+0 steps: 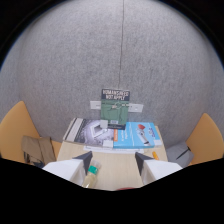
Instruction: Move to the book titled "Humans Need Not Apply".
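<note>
A dark green book [115, 106] with white title lettering across its top stands upright on a small holder at the far end of a wooden table [116, 167], against a grey felt wall. My gripper [113, 162] is open, its two pale fingers with dark tips spread over the near part of the table. The standing book is well beyond the fingers, roughly centred between them. Nothing sits in the gap itself. A pale green object [93, 171] lies by the left finger [80, 164].
Two books lie flat in front of the standing one: a grey and white one [92, 131] on the left, a blue one [137, 135] on the right. Orange seat backs [17, 125] flank the table on both sides. A dark item [36, 150] rests at left.
</note>
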A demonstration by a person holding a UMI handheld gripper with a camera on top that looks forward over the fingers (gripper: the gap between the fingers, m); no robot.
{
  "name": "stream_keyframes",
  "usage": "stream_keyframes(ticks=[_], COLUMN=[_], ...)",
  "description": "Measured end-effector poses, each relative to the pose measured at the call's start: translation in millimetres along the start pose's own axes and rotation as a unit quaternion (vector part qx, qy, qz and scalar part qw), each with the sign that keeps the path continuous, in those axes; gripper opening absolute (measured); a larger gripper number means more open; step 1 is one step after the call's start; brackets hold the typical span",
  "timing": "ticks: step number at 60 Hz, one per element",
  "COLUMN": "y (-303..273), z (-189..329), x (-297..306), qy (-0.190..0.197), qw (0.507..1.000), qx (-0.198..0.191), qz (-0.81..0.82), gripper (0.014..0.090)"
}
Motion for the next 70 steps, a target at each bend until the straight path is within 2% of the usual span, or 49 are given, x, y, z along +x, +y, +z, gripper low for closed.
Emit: stream_keyframes(ticks=[14,37,51,70], y=[-27.5,-79.7,-91.3,-86.4], z=[103.0,232.3,269.4,274.5], x=[-2.4,2.4,4.0,5.1], qy=[-0.016,-0.007,-0.002,0.004], qw=[1.0,1.0,1.0,1.0], qx=[-0.012,-0.005,-0.005,-0.011], qz=[0.002,0.01,0.015,0.021], gripper=[0.0875,0.0871,0.0871,0.0871])
